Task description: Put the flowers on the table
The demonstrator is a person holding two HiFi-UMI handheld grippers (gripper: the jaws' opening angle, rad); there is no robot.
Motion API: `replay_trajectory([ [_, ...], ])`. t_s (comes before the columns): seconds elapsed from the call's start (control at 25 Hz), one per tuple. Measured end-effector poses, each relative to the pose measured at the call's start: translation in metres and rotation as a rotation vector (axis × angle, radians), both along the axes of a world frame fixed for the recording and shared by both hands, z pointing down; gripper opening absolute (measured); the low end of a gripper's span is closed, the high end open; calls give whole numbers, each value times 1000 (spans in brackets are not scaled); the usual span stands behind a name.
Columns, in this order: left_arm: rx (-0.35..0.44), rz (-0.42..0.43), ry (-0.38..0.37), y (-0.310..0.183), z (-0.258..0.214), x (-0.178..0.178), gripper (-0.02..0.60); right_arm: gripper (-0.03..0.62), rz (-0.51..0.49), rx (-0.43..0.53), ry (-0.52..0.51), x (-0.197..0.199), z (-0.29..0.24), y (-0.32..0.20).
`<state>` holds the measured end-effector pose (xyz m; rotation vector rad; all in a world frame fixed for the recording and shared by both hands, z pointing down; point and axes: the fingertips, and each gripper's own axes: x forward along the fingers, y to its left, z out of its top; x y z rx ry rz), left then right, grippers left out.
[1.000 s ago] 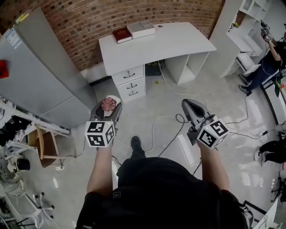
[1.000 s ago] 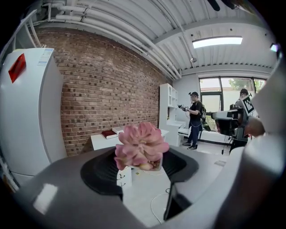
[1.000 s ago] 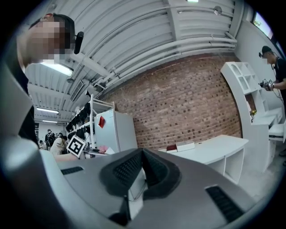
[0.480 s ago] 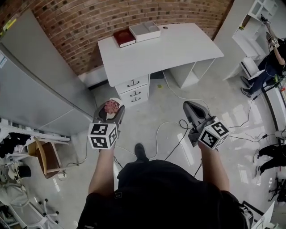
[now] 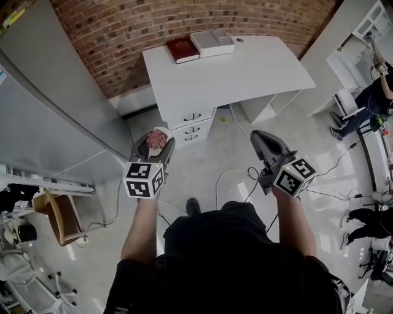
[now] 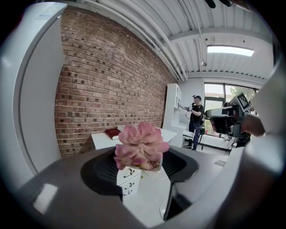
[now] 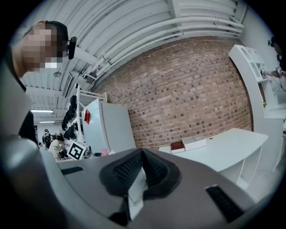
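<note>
Head view: the white table (image 5: 245,67) stands against the brick wall, apart from both grippers. The left gripper (image 5: 153,138) hangs over the floor just short of the table's drawers (image 5: 195,122), its jaws clamped on pink flowers (image 6: 139,144). The right gripper (image 5: 265,138), also short of the table, has its jaws together on nothing. A red book (image 5: 183,49) lies at the table's far edge.

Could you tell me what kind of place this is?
Probably a workroom or lab set up like an office, not a home. A white desk with drawers stands against a bare brick wall, loose cables lie on the glossy floor, and another person works at white shelves.
</note>
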<state>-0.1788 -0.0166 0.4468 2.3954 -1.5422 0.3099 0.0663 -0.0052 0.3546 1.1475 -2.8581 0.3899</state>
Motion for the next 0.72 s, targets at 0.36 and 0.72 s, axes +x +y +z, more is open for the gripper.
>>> replay_trajectory([
  [0.36,14,-4,-20,-18,-9,-15,281,9,5,25,-3,-4,-8,-20],
  [0.72,-22,-17,-68,-69,11,-9,281,9,-50,-6,-73,-8,23,-76],
])
